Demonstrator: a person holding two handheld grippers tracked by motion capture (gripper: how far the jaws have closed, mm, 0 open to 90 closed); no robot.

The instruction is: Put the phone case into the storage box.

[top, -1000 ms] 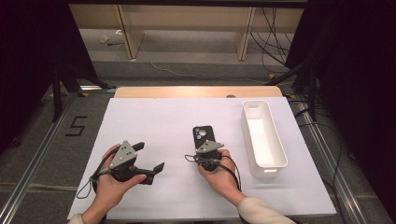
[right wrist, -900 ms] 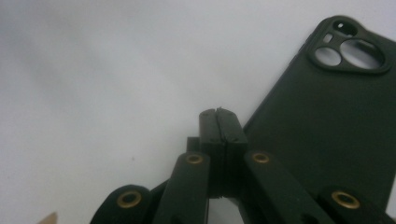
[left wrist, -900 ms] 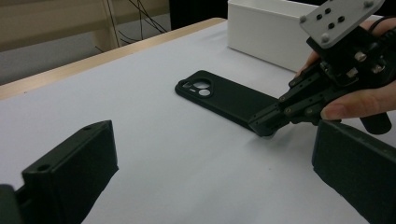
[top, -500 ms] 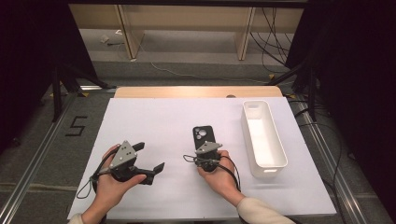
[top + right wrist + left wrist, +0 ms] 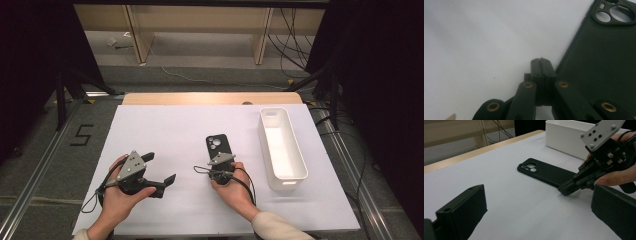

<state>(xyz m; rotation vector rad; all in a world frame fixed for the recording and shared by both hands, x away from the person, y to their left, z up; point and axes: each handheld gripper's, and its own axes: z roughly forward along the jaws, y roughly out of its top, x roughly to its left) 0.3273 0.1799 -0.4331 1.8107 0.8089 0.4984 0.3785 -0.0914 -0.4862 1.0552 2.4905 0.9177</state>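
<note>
A phone case (image 5: 218,148) lies face down near the middle of the table (image 5: 165,125), its camera cutout toward the far edge. The right gripper (image 5: 220,161) sits at the case's near end, its closed tips just beside the case's left edge. The left gripper (image 5: 162,170) rests well to the left of it, nearer the front edge. An open bin (image 5: 281,149) stands lengthwise to the right of the case, near the table's right side.

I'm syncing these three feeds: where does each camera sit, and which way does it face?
High view: above the person's side, looking forward and down on the table; both hands show.
Left gripper view: rides the left gripper, facing the phone case; open jaws.
Right gripper view: rides the right gripper, facing down; shut jaws.
All three show the phone case.
</note>
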